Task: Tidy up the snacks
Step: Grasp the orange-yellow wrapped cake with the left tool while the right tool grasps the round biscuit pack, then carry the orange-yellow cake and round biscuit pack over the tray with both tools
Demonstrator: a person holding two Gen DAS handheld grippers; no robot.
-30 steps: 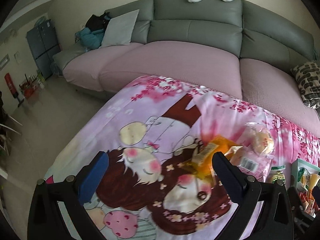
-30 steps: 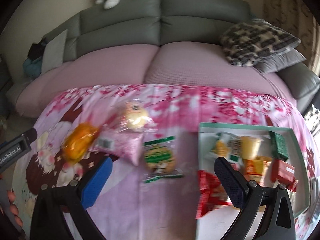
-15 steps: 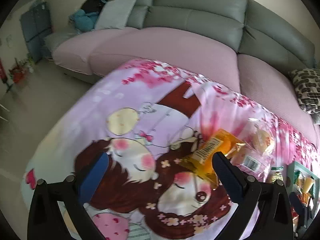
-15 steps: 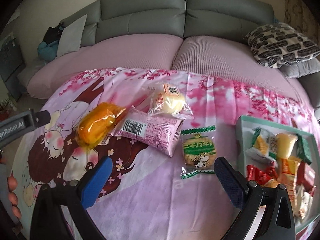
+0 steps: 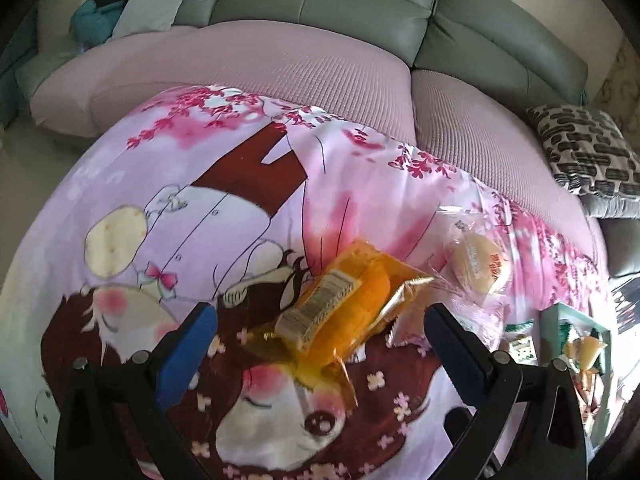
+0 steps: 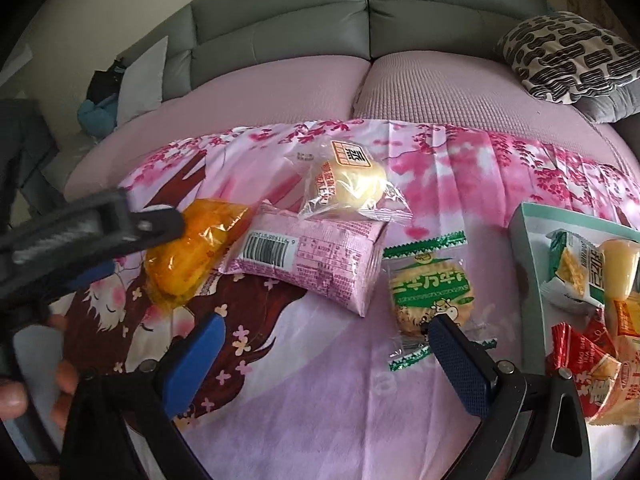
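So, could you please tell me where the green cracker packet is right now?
In the right wrist view the green cracker packet lies on the cloth, between the pink packet on its left and the tray on its right.

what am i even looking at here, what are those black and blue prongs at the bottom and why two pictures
The prongs are the jaws of two handheld grippers; a person holds one in each hand. Each picture comes from a camera on one gripper, looking forward along its fingers.

The left gripper is open, closing in around the orange snack packet, not yet gripping it. The right gripper is open and holds nothing.

Everything lies on a pink cartoon-print cloth in front of a sofa. Loose on it: a pink packet, a wrapped bun and a green cracker packet. At right, a pale green tray already holds several snacks.
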